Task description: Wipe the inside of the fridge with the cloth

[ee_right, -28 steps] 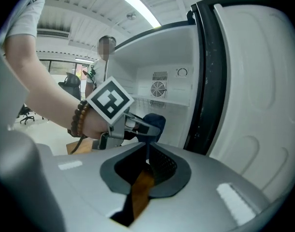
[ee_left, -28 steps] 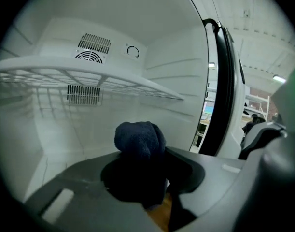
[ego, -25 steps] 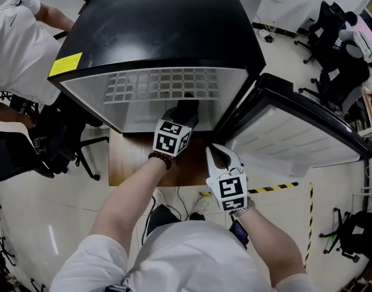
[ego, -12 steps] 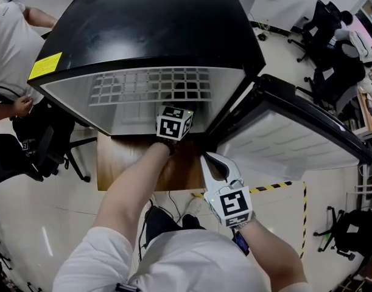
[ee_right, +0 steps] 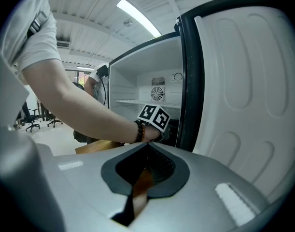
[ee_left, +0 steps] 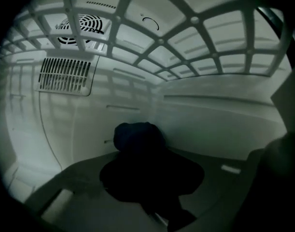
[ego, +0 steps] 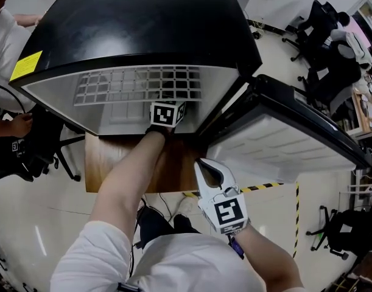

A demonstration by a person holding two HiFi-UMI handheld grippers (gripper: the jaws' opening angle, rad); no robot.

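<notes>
Inside the fridge (ego: 143, 23), below the white wire shelf (ego: 137, 84), the left hand-held gripper (ee_left: 154, 197) is clenched on a dark cloth (ee_left: 147, 163). The left gripper view shows the cloth bunched up at the jaw tips and resting on the fridge floor, close to where the floor meets the pale back wall. Higher on that wall we see a round fan vent (ee_left: 82, 28) and, just under it, a slotted grille (ee_left: 65, 75).

From the head view, only the marker cube (ego: 167, 113) of that hand-held gripper shows at the fridge mouth – the jaws are out of sight within. The arm behind it wears a bead bracelet (ee_right: 139, 131) at the wrist.

The right hand-held gripper (ego: 203, 166) hangs outside the fridge, in front of the open door (ego: 283, 145), with its jaws pressed together and nothing between them.

The fridge is black outside and white within, and it stands on a wooden bench (ego: 112, 163), with the door swung out to the right.

As for writing, a yellow label (ego: 25, 66) sits on the top left corner of the fridge, but its print is too small for us to read. The cubes carry only black-and-white square patterns. On the floor, near the right hand-held gripper, runs a strip of yellow-and-black tape (ego: 268, 187).

At the left edge we see another person's hand (ego: 18, 125) – well apart from the fridge opening.
</notes>
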